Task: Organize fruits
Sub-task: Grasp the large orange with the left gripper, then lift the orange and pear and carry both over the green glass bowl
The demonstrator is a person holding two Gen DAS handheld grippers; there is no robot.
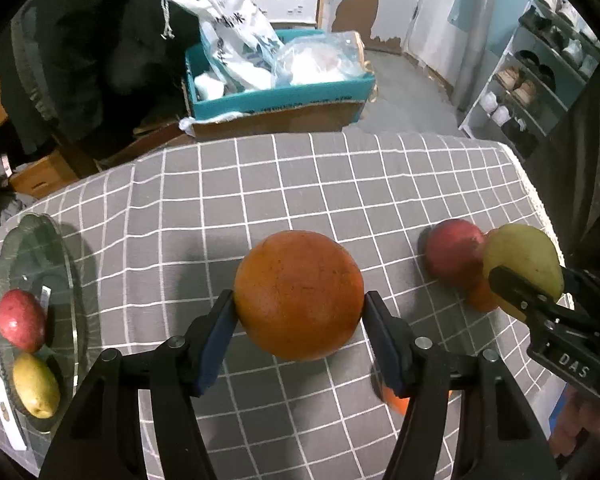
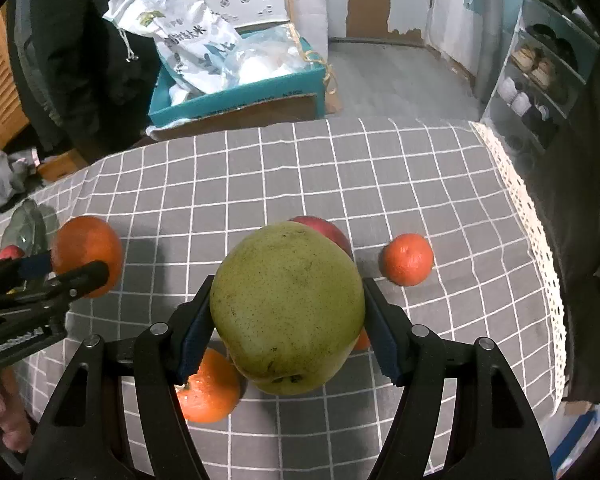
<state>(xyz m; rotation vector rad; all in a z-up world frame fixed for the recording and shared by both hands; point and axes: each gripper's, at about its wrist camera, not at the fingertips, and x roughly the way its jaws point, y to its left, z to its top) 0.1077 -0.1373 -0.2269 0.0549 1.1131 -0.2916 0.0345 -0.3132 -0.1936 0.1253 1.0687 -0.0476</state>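
Observation:
My left gripper [image 1: 300, 312] is shut on a large orange [image 1: 299, 295] and holds it above the grey checked tablecloth [image 1: 300, 184]. My right gripper [image 2: 288, 312] is shut on a green pear [image 2: 288, 312]; in the left wrist view the pear [image 1: 520, 256] is at the right. A red apple [image 1: 452, 254] lies behind the pear. Small oranges [image 2: 407, 259] [image 2: 208, 388] lie on the cloth around the right gripper. A glass plate [image 1: 36, 248] at the left holds a red apple [image 1: 20, 320] and a yellow-green fruit [image 1: 36, 386].
The tablecloth's lace edge [image 2: 532, 232] marks the table's right side. Beyond the far edge stands a teal cardboard box [image 1: 280, 92] with plastic bags. A shoe rack [image 1: 536, 80] stands at the right. A white phone [image 1: 4, 404] lies by the plate.

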